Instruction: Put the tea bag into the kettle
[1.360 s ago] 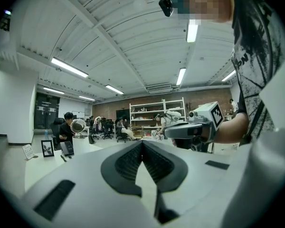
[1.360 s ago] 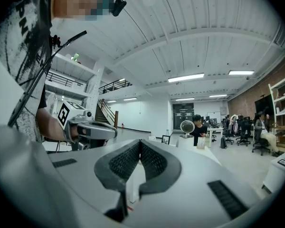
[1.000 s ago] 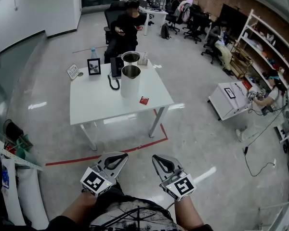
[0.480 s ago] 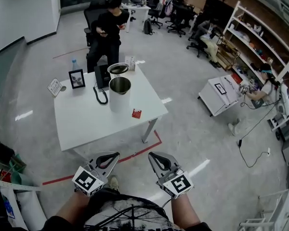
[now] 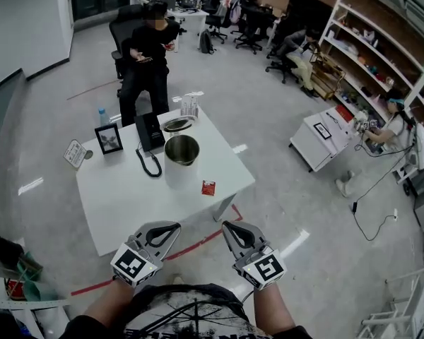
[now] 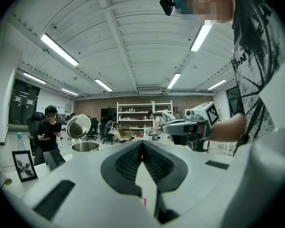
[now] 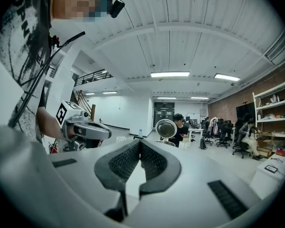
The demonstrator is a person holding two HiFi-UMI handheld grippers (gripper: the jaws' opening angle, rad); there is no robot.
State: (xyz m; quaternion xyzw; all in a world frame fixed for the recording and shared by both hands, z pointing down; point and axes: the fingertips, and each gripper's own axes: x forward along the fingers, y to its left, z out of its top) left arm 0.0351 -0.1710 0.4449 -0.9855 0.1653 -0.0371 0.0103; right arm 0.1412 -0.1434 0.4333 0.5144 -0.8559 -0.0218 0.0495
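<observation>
Red and small, the flat tea bag sachet (image 5: 208, 188) lay on the white rectangular table (image 5: 124, 200) near its front right edge. It sat just to the right of the white-bodied, steel-rimmed kettle (image 5: 181, 154), on the side nearer the person and apart from it. The sachet was nearly square. Its longer side seemed to run away from the person, tipped a little off the table's edge, though it showed too small to be certain. The kettle stood upright with its mouth uncovered, and its round steel lid (image 5: 177, 124) was hinged back behind it. A black desk telephone (image 5: 149, 131) sat just left of the lid.

Both claws hung short of the table, above the grey floor and a red tape line (image 5: 205, 237), and pointed level toward the table. The left gripper (image 5: 175, 226) had its black ribbed pads pressed together on nothing. The right gripper (image 5: 226, 226) was likewise pinched closed and empty.
</observation>
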